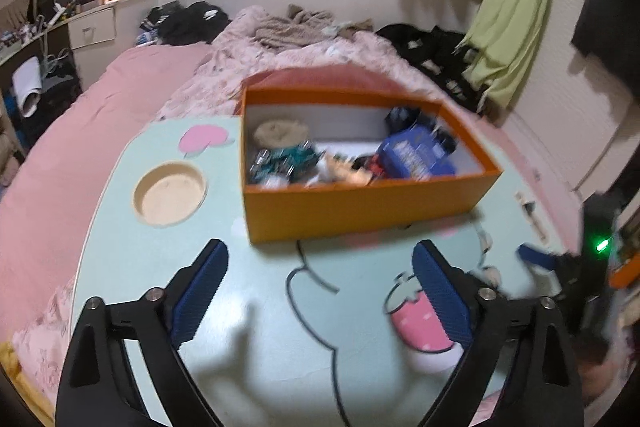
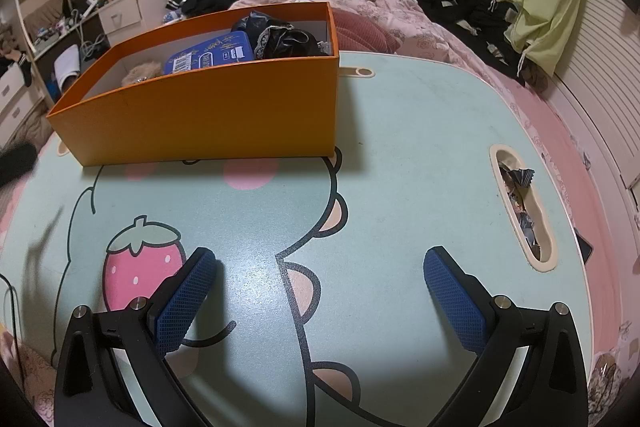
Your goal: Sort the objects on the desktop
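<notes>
left wrist view: the left gripper (image 1: 320,287) is seen above a mint-green lap table (image 1: 248,307) printed with a cartoon bear outline and a pink strawberry (image 1: 416,323); its blue-padded jaws are spread wide with nothing between them, only bare tabletop. beyond the fingertips an orange box (image 1: 360,211) is stood on the far half of the table, open at the top. inside it a blue packet (image 1: 416,159) is lain toward the right, a beige fluffy item (image 1: 280,133) toward the back left, a green and silver object (image 1: 280,163) in front of that, and a dark bundle (image 1: 408,117) at the back right; this view is blurred, so finer detail cannot be told. a round recessed cup holder (image 1: 170,195) is set into the table to the left of the box. at the right edge part of the right gripper (image 1: 536,257) is glimpsed. in the right wrist view the right gripper (image 2: 320,287) is likewise held with jaws spread and empty, low over the bear print, with the strawberry just beside its left finger. the orange box (image 2: 208,115) is seen well ahead and to the left, the blue packet (image 2: 212,55) and the dark bundle (image 2: 280,39) showing above its rim. a long slot (image 2: 548,227) near the table's right edge is filled with small crumpled scraps. the table is rested on a bed with pink bedding (image 1: 80,131), and clothes are strewn behind it.
</notes>
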A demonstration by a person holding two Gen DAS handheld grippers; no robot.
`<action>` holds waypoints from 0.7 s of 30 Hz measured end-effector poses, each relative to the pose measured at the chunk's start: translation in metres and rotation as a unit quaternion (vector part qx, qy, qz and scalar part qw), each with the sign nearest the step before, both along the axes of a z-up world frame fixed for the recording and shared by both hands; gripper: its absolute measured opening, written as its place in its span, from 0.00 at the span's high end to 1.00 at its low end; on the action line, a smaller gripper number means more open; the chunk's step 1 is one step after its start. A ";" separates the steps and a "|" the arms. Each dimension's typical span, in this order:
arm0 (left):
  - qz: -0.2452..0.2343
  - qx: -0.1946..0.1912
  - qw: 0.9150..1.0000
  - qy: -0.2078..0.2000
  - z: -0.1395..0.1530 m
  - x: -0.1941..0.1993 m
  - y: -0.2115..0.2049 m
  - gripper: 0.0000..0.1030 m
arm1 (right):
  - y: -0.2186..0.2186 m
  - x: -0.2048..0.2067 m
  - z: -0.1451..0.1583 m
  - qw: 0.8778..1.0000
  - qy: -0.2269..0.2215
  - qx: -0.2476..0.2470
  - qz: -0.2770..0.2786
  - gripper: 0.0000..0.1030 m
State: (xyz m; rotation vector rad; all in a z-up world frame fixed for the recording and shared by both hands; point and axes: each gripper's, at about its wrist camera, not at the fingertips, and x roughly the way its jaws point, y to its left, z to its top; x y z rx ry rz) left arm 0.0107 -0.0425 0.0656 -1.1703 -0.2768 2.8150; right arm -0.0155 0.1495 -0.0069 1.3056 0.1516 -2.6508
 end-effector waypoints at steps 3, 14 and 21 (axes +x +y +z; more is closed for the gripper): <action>-0.027 0.028 0.999 0.006 0.018 -0.012 -0.001 0.24 | 0.000 0.000 0.000 1.000 0.000 0.000 0.000 0.00; -0.075 0.060 0.989 -0.114 0.019 -0.126 0.064 0.25 | -0.001 -0.001 -0.001 1.000 0.000 -0.001 0.000 0.00; -0.032 -0.042 0.986 -0.160 -0.010 -0.153 0.111 0.25 | 0.001 -0.005 -0.003 1.000 -0.002 -0.007 0.001 0.00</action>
